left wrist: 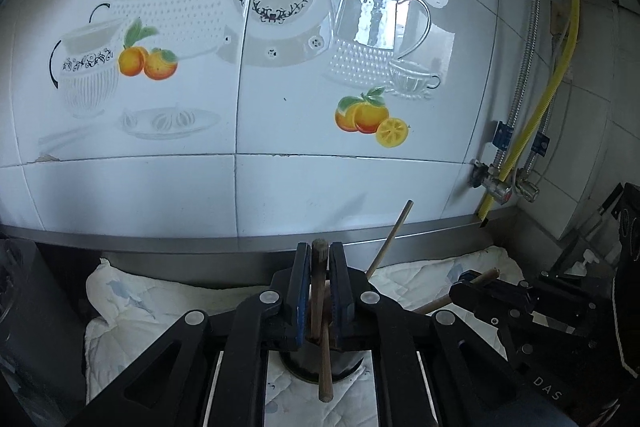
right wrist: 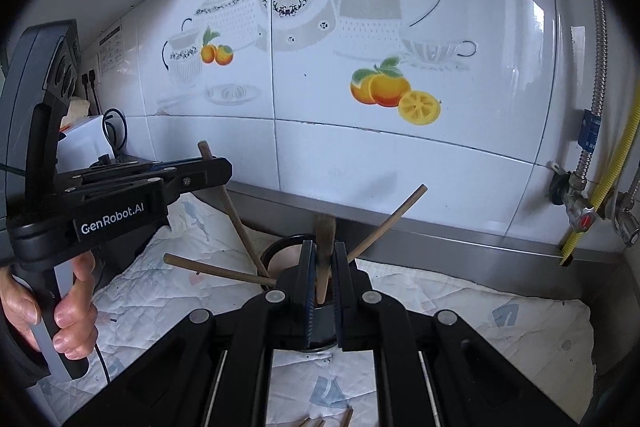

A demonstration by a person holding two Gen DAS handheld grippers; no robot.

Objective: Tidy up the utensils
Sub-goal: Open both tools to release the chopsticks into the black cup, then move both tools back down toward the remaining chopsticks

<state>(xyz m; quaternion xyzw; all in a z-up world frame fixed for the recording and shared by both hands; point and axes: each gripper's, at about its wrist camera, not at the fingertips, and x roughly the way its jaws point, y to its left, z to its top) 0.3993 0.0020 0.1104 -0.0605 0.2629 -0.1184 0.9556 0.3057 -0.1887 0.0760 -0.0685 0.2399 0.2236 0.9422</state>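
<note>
I had both grippers over the dark holder (right wrist: 280,255) so the sticks would drop in: left gripper (left wrist: 320,291) narrow around a chopstick (left wrist: 319,291), right gripper (right wrist: 323,279) clamping another chopstick (right wrist: 325,259), spare chopsticks (right wrist: 328,423) at six o'clock.

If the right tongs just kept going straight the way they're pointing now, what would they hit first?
Probably the dark holder cup just ahead of and below the right tongs, which are shut on a wooden stick over it. Beyond that comes the steel ledge, though depth is unclear.
</note>
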